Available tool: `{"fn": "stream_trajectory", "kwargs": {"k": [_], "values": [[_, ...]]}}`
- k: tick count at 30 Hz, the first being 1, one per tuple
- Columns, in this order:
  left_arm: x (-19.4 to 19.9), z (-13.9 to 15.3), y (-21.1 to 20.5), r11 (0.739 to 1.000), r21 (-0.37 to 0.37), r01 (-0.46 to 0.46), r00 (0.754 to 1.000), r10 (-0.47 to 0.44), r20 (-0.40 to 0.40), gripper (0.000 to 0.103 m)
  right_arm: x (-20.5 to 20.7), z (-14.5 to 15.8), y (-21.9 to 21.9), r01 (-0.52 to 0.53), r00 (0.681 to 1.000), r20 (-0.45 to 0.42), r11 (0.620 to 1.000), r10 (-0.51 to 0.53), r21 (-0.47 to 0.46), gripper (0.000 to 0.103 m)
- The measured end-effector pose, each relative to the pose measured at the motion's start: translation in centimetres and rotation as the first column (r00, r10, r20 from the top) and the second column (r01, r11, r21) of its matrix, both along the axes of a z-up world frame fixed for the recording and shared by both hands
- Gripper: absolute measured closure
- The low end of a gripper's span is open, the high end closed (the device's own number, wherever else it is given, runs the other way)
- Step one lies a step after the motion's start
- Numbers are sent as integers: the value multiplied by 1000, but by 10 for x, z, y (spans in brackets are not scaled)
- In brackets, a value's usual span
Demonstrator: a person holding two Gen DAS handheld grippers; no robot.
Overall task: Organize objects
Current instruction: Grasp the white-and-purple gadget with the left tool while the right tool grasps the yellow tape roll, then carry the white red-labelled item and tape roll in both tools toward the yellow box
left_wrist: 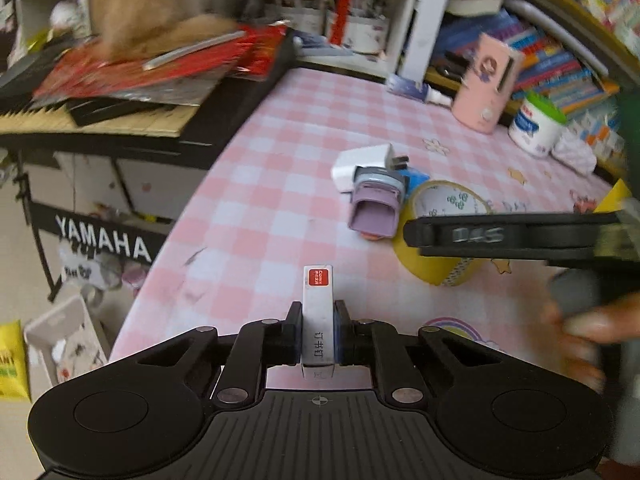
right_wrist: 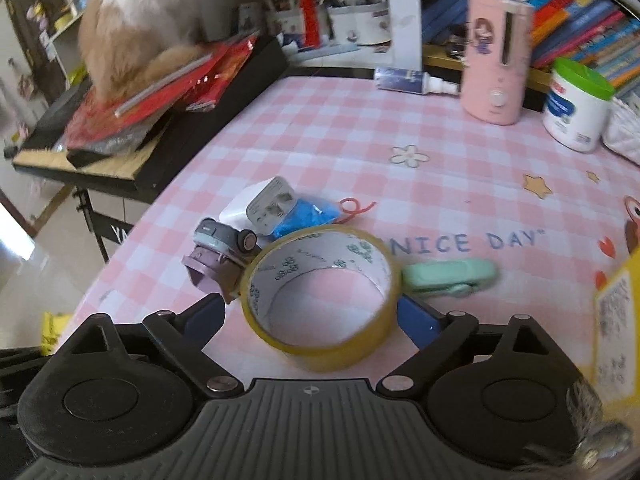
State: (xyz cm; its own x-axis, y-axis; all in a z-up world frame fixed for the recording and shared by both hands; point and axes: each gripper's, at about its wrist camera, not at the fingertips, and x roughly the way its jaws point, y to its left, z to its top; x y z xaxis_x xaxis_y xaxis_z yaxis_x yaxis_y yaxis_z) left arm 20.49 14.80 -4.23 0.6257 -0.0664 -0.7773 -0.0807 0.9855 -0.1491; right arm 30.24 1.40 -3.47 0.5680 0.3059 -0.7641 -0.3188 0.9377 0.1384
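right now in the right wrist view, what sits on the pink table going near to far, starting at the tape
yellow tape roll → white charger plug → flower print → pink cylinder device

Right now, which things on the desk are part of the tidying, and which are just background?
In play:
- staple box, clamped in the left claw
- tape roll, between the open right claw's fingers
- white charger
- purple stamp
- mint clip

Background:
- pink device
- white tub
- books
- keyboard
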Motion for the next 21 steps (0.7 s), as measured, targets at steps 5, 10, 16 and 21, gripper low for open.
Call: {"fn": "stream_trajectory", "kwargs": {"k": [5, 10, 16, 21], "values": [[-19, 16, 8, 999, -31, -26, 999, 26, 26, 90, 13, -16, 10, 2, 1000, 6, 998, -2, -60, 12], [-30, 29, 7, 998, -54, -22, 998, 25, 60, 90, 1, -8, 14, -26, 997, 63, 993, 33, -112, 13], [-45, 38, 3, 995, -99, -4, 995, 14, 103, 90, -40, 25, -10, -10, 996, 88, 998, 16, -63, 13], [-63, 45, -4, 989, -145, 27, 988, -5, 153, 90, -84, 50, -36, 37, 993, 111, 999, -33, -37, 13]]}}
